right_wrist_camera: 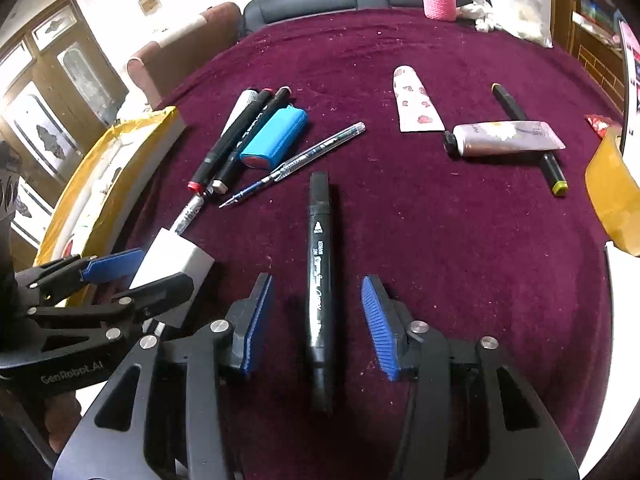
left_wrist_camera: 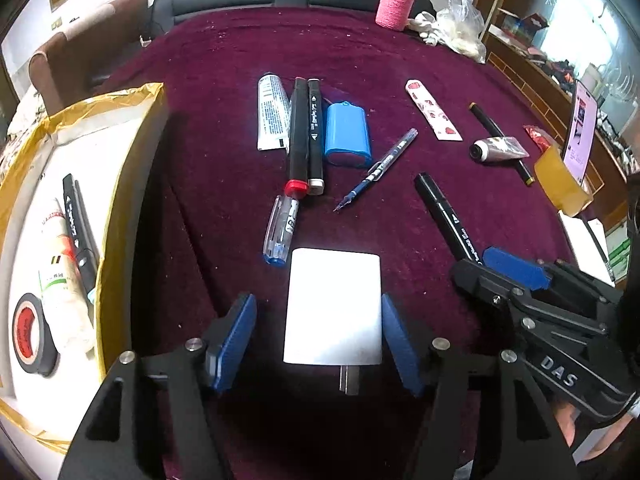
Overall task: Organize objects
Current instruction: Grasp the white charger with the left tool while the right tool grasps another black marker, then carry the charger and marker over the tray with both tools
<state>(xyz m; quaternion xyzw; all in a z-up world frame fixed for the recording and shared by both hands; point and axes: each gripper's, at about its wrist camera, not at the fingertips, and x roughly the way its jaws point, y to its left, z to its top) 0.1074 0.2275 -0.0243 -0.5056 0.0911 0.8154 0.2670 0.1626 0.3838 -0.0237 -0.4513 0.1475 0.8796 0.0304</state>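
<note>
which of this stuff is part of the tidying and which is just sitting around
Part of the job:
white charger, between the open left gripper pads
black marker, between the open right gripper pads
box with tape and tubes inside
blue case
blue pen

Just lying about:
pink bottle
plastic bag
phone

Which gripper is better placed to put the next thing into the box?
Left. The left gripper already straddles the white charger, and the box is on its side.
</note>
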